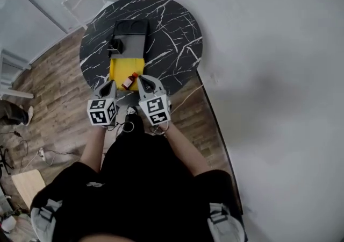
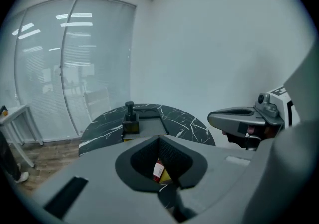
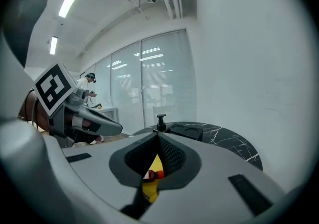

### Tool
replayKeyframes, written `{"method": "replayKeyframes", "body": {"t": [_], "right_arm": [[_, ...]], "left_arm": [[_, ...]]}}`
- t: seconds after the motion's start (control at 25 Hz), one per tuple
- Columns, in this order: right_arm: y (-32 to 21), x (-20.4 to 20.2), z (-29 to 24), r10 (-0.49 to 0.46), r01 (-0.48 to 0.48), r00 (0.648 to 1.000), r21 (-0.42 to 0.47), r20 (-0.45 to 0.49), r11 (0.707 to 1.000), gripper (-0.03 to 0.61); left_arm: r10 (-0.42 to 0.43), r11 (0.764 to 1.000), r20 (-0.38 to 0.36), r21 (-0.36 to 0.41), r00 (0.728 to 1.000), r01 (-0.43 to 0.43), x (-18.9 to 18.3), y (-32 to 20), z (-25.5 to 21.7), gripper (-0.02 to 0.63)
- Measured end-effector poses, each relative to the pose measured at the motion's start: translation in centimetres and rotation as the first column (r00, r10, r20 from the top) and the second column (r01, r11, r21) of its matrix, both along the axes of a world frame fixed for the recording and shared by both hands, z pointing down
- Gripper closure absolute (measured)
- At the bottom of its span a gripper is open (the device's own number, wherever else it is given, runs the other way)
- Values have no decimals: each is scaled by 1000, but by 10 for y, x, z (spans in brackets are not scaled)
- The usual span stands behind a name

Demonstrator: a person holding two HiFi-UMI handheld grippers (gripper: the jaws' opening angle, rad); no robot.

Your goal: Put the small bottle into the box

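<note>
The small bottle (image 1: 129, 80), brown with a red cap, lies on its side at the near edge of the yellow box (image 1: 126, 67) on the round black marble table (image 1: 172, 36). My left gripper (image 1: 111, 84) and right gripper (image 1: 141, 79) hover on either side of it, both shut and holding nothing. In the left gripper view the bottle (image 2: 158, 170) shows below the shut jaws, with the right gripper (image 2: 239, 117) alongside. The right gripper view looks down past its jaws at the bottle (image 3: 152, 173) on the yellow box (image 3: 149, 189).
Behind the yellow box stands a black tray (image 1: 131, 32) with round recesses and a dark pump bottle (image 1: 115, 47). A white chair (image 1: 85, 0) stands beyond the table, a white wall to the right. Cables lie on the wooden floor (image 1: 48, 152). A person (image 3: 89, 82) stands far off.
</note>
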State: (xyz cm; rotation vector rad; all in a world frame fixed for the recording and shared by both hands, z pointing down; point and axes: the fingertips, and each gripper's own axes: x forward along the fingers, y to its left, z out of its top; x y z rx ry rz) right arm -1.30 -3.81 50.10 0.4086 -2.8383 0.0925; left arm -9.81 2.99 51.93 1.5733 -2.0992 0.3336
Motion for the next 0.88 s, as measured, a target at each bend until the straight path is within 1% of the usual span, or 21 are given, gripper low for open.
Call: {"method": "replayKeyframes", "body": {"t": [0.08, 0.16, 0.24, 0.4, 0.52, 0.6, 0.76, 0.88], "right_arm": [[6, 2, -21, -23, 22, 999, 50, 23, 999, 581], [13, 4, -41, -49, 44, 998, 105, 44, 993, 581], [17, 7, -60, -64, 54, 995, 139, 75, 989, 581], [21, 21, -90, -69, 49, 990, 154, 126, 987, 581], [24, 33, -100, -75, 49, 989, 194, 128, 980, 581], [24, 41, -103, -72, 45, 989, 204, 129, 978, 581], [22, 46, -98, -78, 53, 989, 189, 123, 980, 583], [21, 47, -93, -58, 37, 992, 176, 114, 984, 583]], "left_arm": [[-29, 999, 54, 43, 998, 26, 4, 8, -20, 614], [-37, 995, 113, 98, 993, 26, 13, 13, -42, 614], [-44, 990, 144, 136, 989, 24, 22, 16, -60, 614], [-67, 987, 127, 155, 990, 47, 33, 27, -71, 614], [-73, 987, 138, 153, 988, 52, 39, 34, -75, 614], [-76, 986, 147, 156, 986, 53, 45, 36, -78, 614], [-60, 986, 133, 160, 989, 38, 60, 26, -78, 614], [-35, 986, 136, 168, 990, 12, 68, 19, -81, 614]]}}
